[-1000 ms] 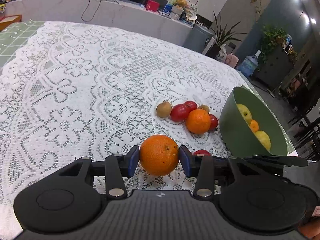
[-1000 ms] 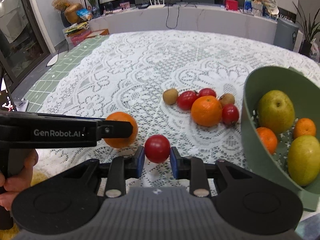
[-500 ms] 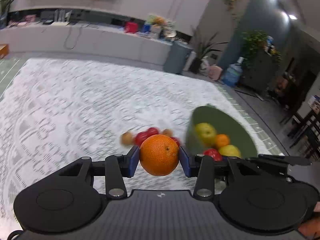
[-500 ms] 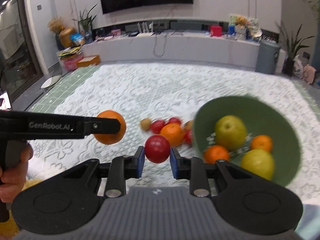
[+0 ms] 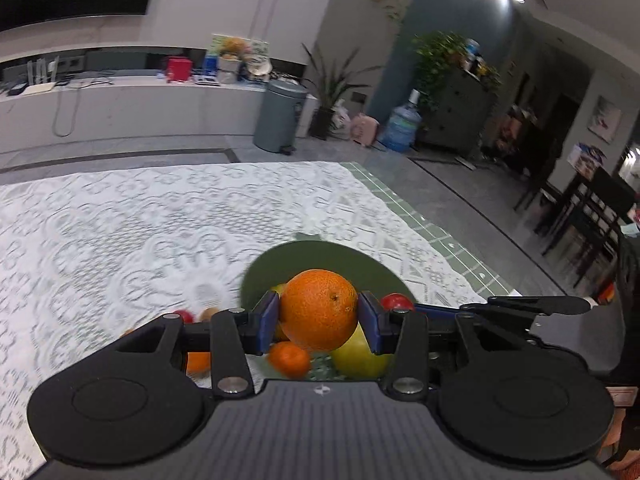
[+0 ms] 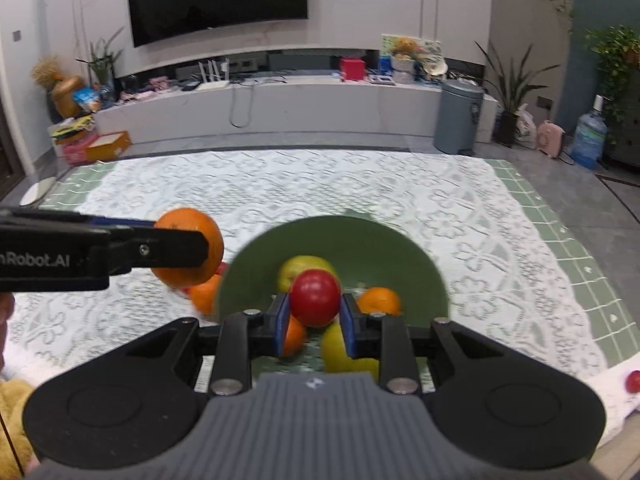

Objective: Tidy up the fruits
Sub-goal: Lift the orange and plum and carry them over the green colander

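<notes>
Over the green bowl [image 6: 424, 268] I've got both fruits up high, ready to drop. Right gripper [image 6: 315, 322] jaws pinch the red tomato [image 6: 315, 297] above the bowl's middle. Left gripper [image 5: 318, 322] jaws squeeze the big orange [image 5: 319, 309], w/ the bowl right under it. Its side reads "nRobot.AI", cut off at the edge.

Big orange [image 5: 319, 310] is bright orange with a pebbly skin, pinched between blue pads [image 5: 269, 322] on a black gripper. Tomato [image 6: 315, 297] is glossy red. Bowl [image 6: 384, 246] just ahead is matte olive green, yellow-green and orange fruit inside. White floral lace cloth [image 6: 280, 188] over a pale green grid.
</notes>
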`<act>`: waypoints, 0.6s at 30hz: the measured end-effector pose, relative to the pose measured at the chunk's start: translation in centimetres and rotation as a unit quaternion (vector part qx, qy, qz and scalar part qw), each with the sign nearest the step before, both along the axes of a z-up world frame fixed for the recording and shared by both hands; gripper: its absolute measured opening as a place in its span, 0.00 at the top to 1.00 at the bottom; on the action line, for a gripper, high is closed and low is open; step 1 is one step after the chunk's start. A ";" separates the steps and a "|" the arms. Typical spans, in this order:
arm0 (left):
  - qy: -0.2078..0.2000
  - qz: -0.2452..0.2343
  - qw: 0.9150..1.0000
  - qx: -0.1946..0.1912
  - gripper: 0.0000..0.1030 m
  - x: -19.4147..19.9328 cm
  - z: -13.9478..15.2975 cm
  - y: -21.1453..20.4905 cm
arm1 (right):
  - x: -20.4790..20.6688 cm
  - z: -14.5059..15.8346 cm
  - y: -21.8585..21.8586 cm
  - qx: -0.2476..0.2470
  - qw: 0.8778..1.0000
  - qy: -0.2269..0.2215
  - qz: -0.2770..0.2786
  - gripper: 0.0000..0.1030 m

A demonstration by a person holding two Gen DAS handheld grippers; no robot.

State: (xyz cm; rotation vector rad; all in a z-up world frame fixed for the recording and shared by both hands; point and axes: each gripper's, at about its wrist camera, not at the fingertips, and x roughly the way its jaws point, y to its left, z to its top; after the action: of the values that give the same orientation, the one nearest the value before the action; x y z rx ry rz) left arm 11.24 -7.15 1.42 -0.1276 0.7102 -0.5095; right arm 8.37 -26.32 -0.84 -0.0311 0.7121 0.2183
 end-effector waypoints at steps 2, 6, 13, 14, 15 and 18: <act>0.005 -0.014 1.000 0.010 0.53 0.6 -0.3 -1.2 | 0.5 -0.3 -0.6 -0.005 1.000 0.009 -0.004 0.77; 0.021 -0.052 0.998 0.035 0.53 1.6 -1.2 -3.2 | 1.4 -1.3 -1.6 0.000 0.999 0.031 -0.008 0.77; 0.060 -0.088 0.989 0.100 0.53 3.5 -2.8 -4.7 | 3.4 -3.0 -1.2 0.014 0.995 0.093 0.021 0.77; 0.066 -0.091 0.988 0.109 0.53 3.7 -3.0 -4.9 | 3.6 -3.2 -1.2 0.015 0.995 0.099 0.026 0.77; 0.071 -0.093 0.986 0.117 0.53 4.0 -3.1 -5.0 | 3.8 -3.3 -1.1 0.015 0.994 0.106 0.031 0.77; 0.089 -0.101 0.981 0.139 0.53 4.7 -3.6 -5.3 | 4.3 -4.0 -0.8 0.019 0.990 0.131 0.039 0.77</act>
State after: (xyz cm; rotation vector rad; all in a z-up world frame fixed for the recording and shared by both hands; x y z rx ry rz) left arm 15.92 -12.41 -2.18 0.1640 0.9681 -0.5924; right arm 12.72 -27.17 -4.80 0.0066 0.9690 0.3139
